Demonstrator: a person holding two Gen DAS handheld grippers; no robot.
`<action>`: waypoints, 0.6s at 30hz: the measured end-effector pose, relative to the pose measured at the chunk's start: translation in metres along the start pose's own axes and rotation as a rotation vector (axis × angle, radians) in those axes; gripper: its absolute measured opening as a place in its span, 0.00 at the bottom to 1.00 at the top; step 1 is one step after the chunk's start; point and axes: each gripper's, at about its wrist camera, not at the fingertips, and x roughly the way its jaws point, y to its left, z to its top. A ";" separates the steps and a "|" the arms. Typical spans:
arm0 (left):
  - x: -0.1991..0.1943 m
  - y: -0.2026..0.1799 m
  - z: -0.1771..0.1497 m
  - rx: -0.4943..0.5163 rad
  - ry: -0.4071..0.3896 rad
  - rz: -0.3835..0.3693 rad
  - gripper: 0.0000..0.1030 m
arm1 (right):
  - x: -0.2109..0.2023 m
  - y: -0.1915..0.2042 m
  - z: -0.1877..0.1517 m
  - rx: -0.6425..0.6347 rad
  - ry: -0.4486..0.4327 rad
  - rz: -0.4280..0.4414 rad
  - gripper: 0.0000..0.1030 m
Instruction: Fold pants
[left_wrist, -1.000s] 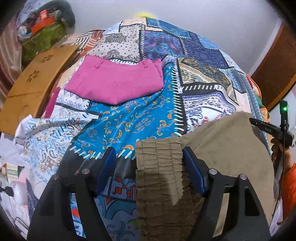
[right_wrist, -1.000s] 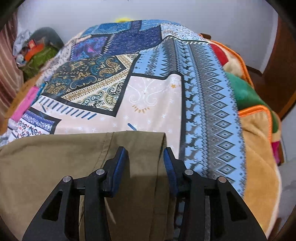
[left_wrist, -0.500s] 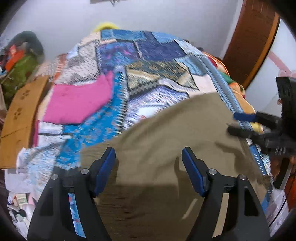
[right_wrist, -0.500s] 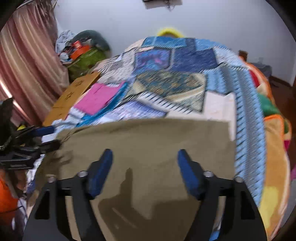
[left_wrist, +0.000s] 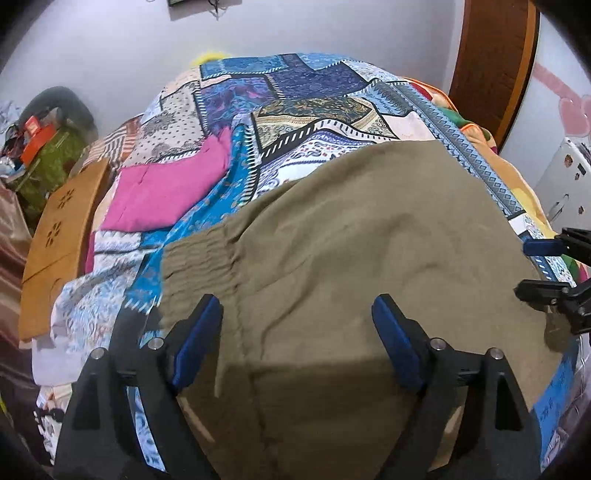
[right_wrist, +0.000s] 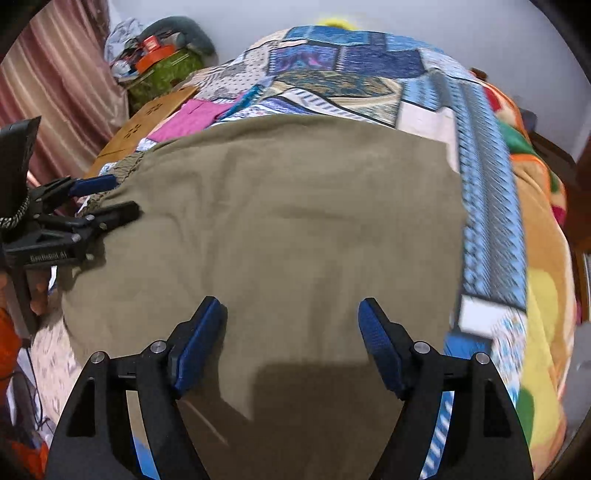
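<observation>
The olive-green pants (left_wrist: 351, 258) lie folded flat on the patchwork bedspread (left_wrist: 295, 96), elastic waistband (left_wrist: 199, 254) at the left. My left gripper (left_wrist: 297, 339) is open and empty, above the pants' near left part. My right gripper (right_wrist: 291, 339) is open and empty, above the pants (right_wrist: 295, 206) near their right part. The right gripper (left_wrist: 543, 267) also shows at the right edge of the left wrist view, and the left gripper (right_wrist: 107, 197) shows by the waistband in the right wrist view.
A folded pink garment (left_wrist: 170, 188) lies on the bed beyond the waistband. A wooden board (left_wrist: 59, 229) stands at the bed's left side. Cluttered bags (right_wrist: 159, 62) sit at the far left corner. Orange and green blankets (right_wrist: 543, 221) lie along the bed's right side.
Both grippers let go of the pants, opened wide and pulled back and up. The pants now lie flat on the bed.
</observation>
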 end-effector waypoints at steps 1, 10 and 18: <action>-0.002 0.002 -0.004 -0.005 0.003 0.003 0.84 | -0.005 -0.002 -0.006 0.015 -0.002 0.002 0.71; -0.029 0.031 -0.045 -0.129 0.002 -0.003 0.86 | -0.024 0.002 -0.038 0.031 -0.023 -0.073 0.71; -0.068 0.038 -0.055 -0.212 -0.014 -0.058 0.86 | -0.048 0.023 -0.025 -0.015 -0.113 -0.094 0.72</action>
